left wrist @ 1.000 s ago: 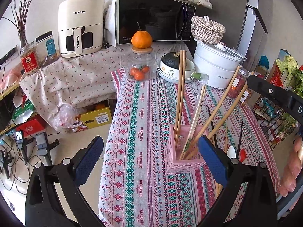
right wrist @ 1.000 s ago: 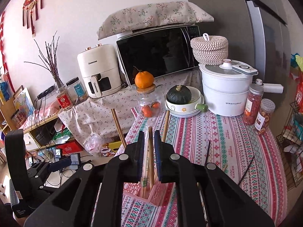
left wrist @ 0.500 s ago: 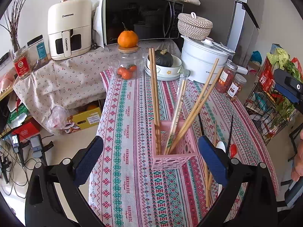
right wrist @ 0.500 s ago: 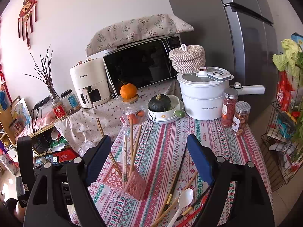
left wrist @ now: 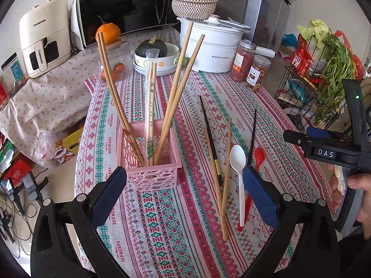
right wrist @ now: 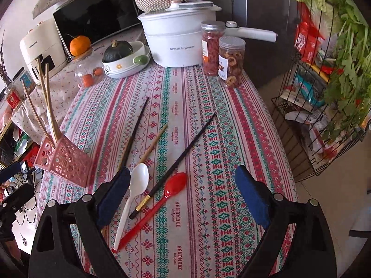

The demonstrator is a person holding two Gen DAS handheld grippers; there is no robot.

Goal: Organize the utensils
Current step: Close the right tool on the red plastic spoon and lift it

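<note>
A pink perforated basket (left wrist: 151, 162) (right wrist: 66, 161) stands on the patterned tablecloth and holds several wooden chopsticks (left wrist: 178, 85). On the cloth to its right lie a white spoon (left wrist: 238, 162) (right wrist: 135, 190), a red spoon (right wrist: 162, 197) (left wrist: 258, 156), two black chopsticks (right wrist: 183, 155) (left wrist: 209, 136) and wooden chopsticks (left wrist: 226, 166). My left gripper (left wrist: 184, 194) is open and empty, in front of the basket. My right gripper (right wrist: 183, 197) is open and empty, above the two spoons; it also shows in the left wrist view (left wrist: 324, 148).
At the back of the table stand a white pot (right wrist: 176, 41), two snack jars (right wrist: 222, 55), a bowl with a squash (right wrist: 123, 56) and a glass jar topped by an orange (right wrist: 87, 69). A wire rack with vegetables (right wrist: 324, 92) stands off the right table edge.
My right gripper let go of the chopsticks into the basket, opened, and swung right over the spoons. My left gripper shifted so the basket sits nearer its centre.
</note>
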